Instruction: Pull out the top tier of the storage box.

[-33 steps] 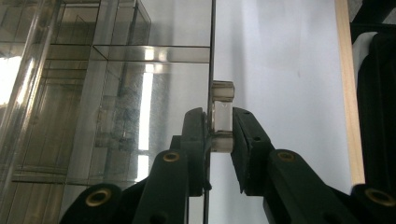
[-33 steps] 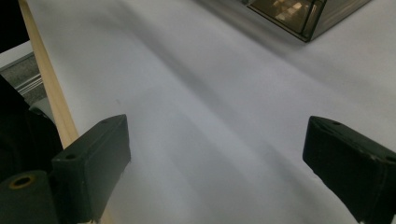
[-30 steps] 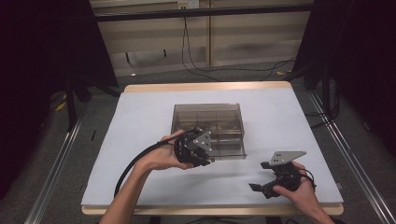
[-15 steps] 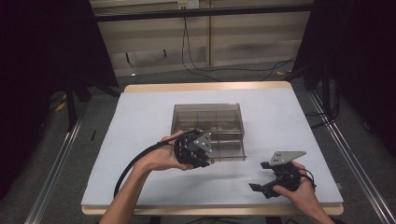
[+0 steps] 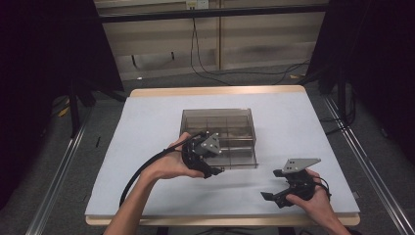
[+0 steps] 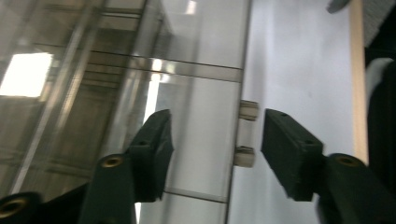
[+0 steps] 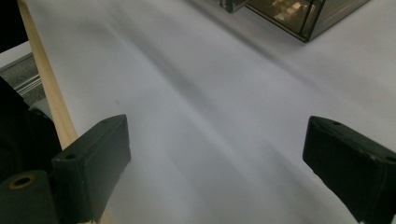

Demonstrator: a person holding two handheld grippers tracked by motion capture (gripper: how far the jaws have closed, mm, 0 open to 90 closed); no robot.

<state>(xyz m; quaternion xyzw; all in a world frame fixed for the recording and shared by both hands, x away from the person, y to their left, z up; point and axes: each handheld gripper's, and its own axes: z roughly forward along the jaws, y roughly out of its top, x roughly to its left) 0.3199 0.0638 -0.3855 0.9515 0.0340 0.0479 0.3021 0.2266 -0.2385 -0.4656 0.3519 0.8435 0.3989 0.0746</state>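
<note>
A smoky clear compartment box (image 5: 218, 128) with its lid down sits mid-table. My left gripper (image 5: 211, 169) is at the box's near-left front edge. In the left gripper view its jaws (image 6: 215, 144) have just been opening. They straddle the box's front edge (image 6: 201, 154) and its pale latch tabs (image 6: 247, 109), with a gap between pads and box. My right gripper (image 5: 273, 196) rests near the table's front right, apart from the box. Its jaws (image 7: 215, 154) stand wide open over bare white cloth, nothing between them.
The white-covered table (image 5: 147, 127) has a wooden rim (image 7: 44, 74) close beside the right gripper. A box corner (image 7: 289, 14) lies ahead of the right jaws. Cables lie on the floor behind the table (image 5: 235, 73).
Both hands have kept their places. In the high view the left gripper's jaws look slightly more parted at the box's front edge.
</note>
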